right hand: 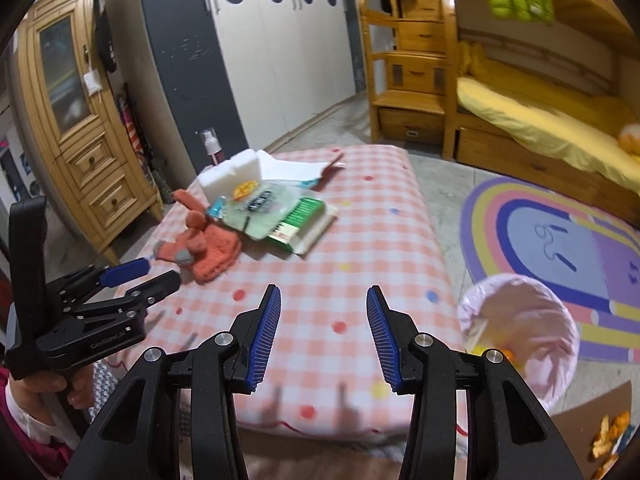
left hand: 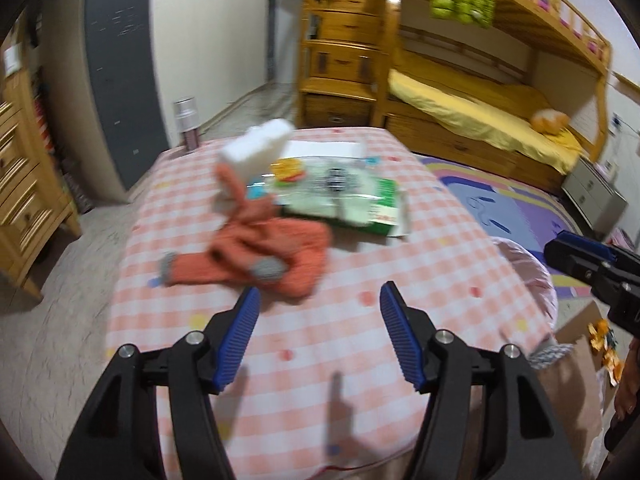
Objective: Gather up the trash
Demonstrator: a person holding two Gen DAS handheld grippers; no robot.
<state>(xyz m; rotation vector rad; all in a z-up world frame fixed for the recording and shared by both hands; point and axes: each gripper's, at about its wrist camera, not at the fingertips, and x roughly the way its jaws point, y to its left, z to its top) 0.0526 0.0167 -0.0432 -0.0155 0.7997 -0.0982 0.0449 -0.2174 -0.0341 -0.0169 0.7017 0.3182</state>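
At lower right of the right wrist view, a pink-lined trash bin (right hand: pixel 532 332) stands beside the checkered table (right hand: pixel 360 260), with orange scraps (right hand: pixel 506 354) inside. Plastic wrappers (right hand: pixel 264 204) and a green packet (right hand: pixel 304 220) lie mid-table near an orange knit toy (right hand: pixel 204 248). The left gripper (left hand: pixel 318 332) and right gripper (right hand: pixel 323 332) both hang spread and empty.

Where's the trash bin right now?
The pink-lined trash bin stands on the floor at the checkered table's right edge, beside the rainbow rug, lower right in the right wrist view.
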